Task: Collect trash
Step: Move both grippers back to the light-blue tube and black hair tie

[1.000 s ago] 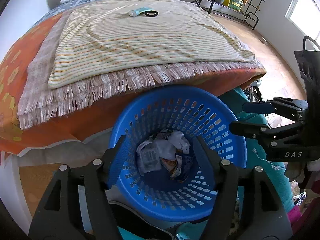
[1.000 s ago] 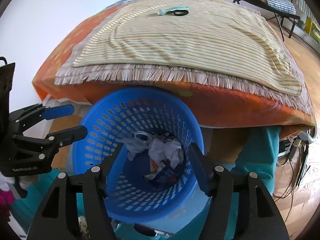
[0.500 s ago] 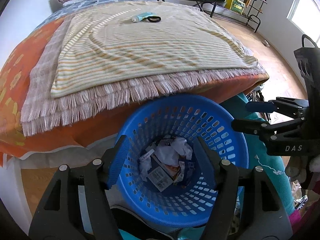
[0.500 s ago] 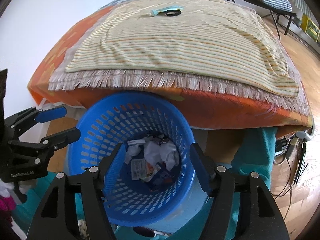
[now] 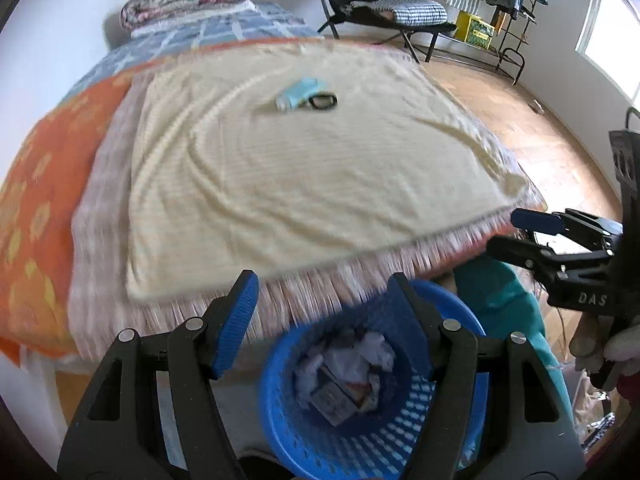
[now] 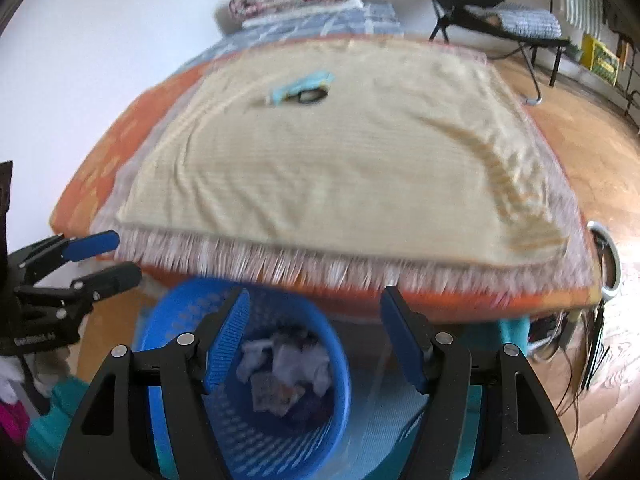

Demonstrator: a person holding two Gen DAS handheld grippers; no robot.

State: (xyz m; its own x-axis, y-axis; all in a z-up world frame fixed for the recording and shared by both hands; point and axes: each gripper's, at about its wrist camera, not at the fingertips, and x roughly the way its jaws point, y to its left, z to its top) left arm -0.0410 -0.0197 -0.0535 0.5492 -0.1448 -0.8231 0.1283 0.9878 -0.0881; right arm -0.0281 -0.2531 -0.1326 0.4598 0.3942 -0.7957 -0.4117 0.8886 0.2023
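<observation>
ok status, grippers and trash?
Left gripper open, empty. Right gripper open, empty. Crumpled trash sits in the blue basket. Light-blue tube and black ring on the bed; nothing blocking.

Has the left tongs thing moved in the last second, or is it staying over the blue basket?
Yes. The left tongs have tilted up and away from the blue basket, toward the bed's striped blanket.

The right hand-held gripper [image 6: 314, 334] hangs open and empty over a blue basket [image 6: 168, 316] of crumpled trash [image 6: 286, 372] at the bed's [image 6: 100, 168] near edge. The left hand-held gripper [image 6: 106, 258] gapes beside it. A tube [image 6: 298, 85] lies mid-bed.
</observation>
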